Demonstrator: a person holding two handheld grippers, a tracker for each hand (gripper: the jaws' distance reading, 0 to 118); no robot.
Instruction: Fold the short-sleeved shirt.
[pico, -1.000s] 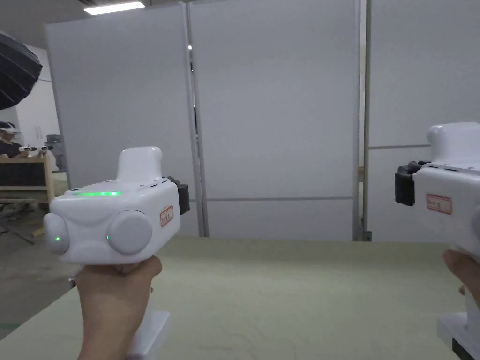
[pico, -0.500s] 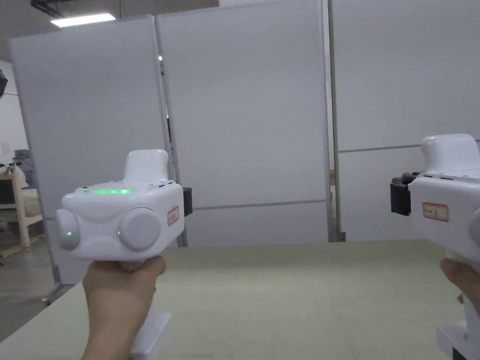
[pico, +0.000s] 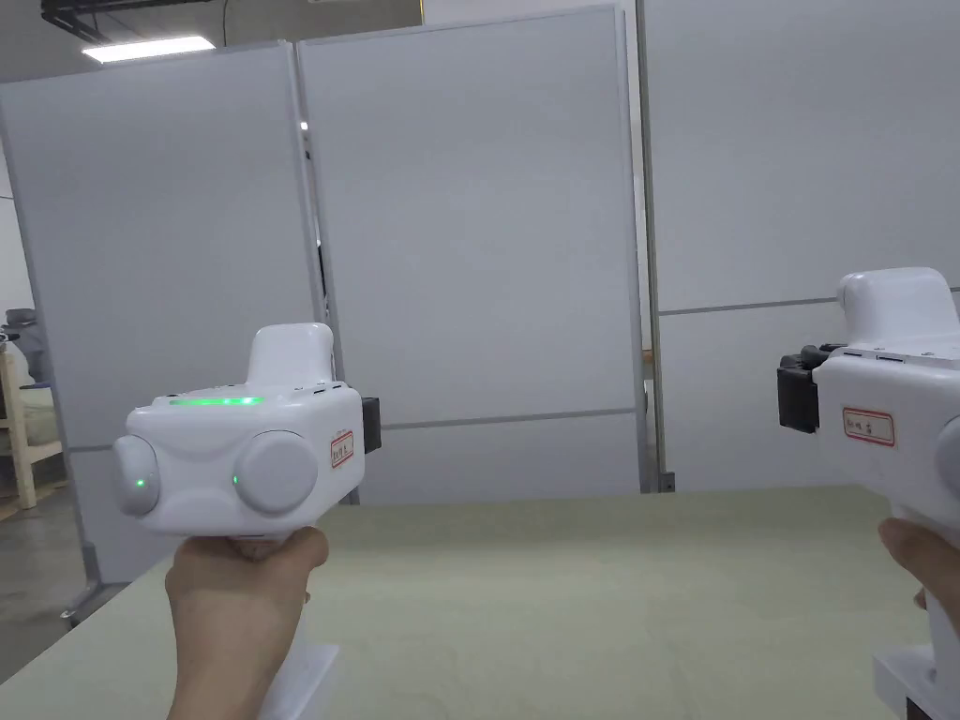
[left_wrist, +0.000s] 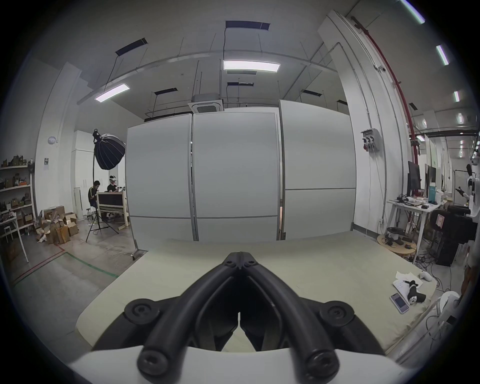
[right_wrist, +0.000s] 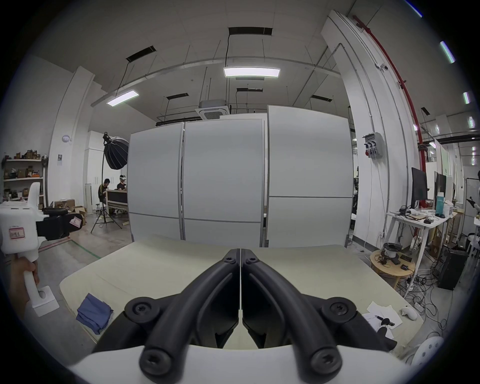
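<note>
1. The left hand-held gripper (left_wrist: 240, 256) is raised level above the worktop (pico: 600, 600), pointing at the grey partition panels (pico: 469, 234); its 2 jaws meet tip to tip with nothing between them.
2. The right hand-held gripper (right_wrist: 240, 253) is held level beside it, well apart, aimed the same way, jaws closed together and empty.
3. In the head view each is gripped from below by a hand: the left hand (pico: 239, 600) under the white body with its green light, the right hand (pico: 923, 562) at the picture's edge.
4. The shirt (right_wrist: 94, 313), blue, lies bunched in a loose heap at the near left corner of the worktop, below the left hand-held gripper, touched by neither.
5. It is too crumpled to tell its long axis or which way the collar points.
6. Papers, a pen and a phone (left_wrist: 400, 303) lie at the worktop's near right edge.
</note>
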